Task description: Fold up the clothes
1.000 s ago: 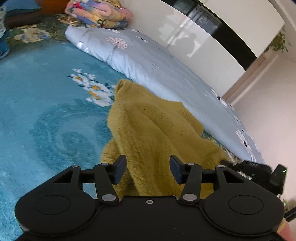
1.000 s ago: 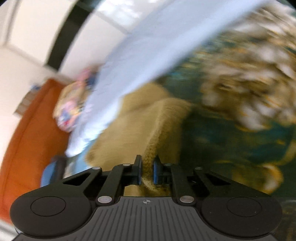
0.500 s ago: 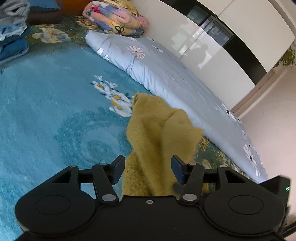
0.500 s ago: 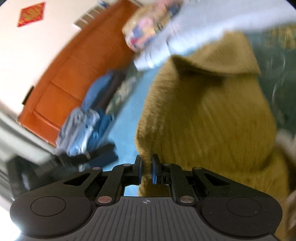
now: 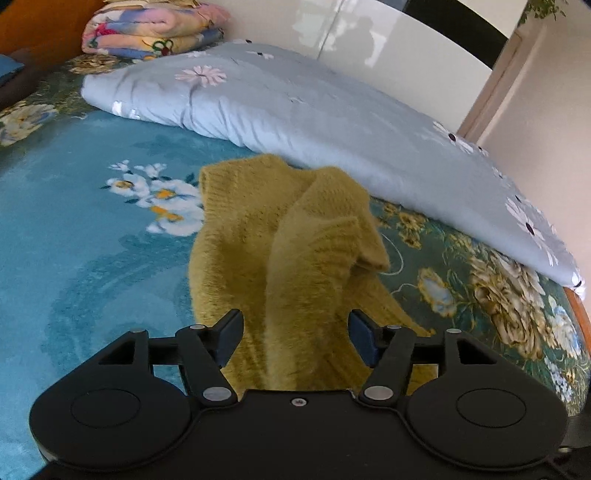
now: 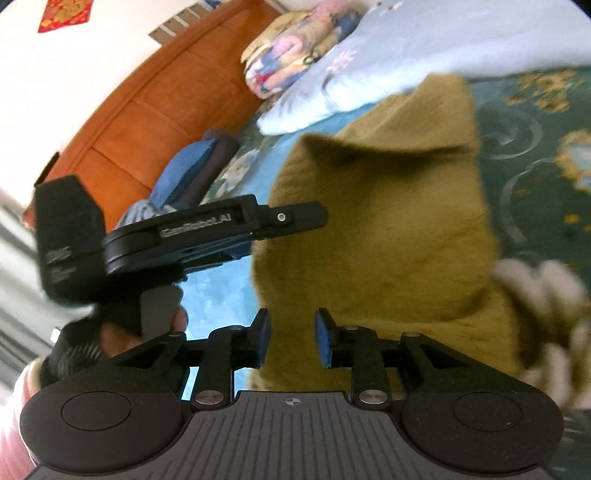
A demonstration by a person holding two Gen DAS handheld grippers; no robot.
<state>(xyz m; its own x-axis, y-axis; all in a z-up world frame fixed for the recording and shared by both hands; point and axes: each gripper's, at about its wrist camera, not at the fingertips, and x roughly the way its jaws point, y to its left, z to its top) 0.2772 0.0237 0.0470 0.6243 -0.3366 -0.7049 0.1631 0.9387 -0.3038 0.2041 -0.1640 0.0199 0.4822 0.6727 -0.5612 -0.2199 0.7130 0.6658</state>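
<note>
The yellow knit sweater [image 5: 280,251] lies crumpled at centre of the frame on the bed, w/ one part doubled over the rest, just beside the grey-blue quilt [image 5: 332,110]. My left hand-held gripper [image 5: 295,338] is spread wide, the knit between its fingers but not pinched, I think so I can choose a new edge. My right hand-held gripper [image 6: 291,341] is also released, holding nothing, sweater [image 6: 388,221] just in front. At left of the right view I see the other gripper from the side. The blue flowered bed cover [image 5: 81,221] is soft. Folded blanket [image 5: 147,29] sits upper left, orange wood headboard [image 6: 147,110] behind, white glossy wardrobe [image 5: 369,44] approx. at top.
</note>
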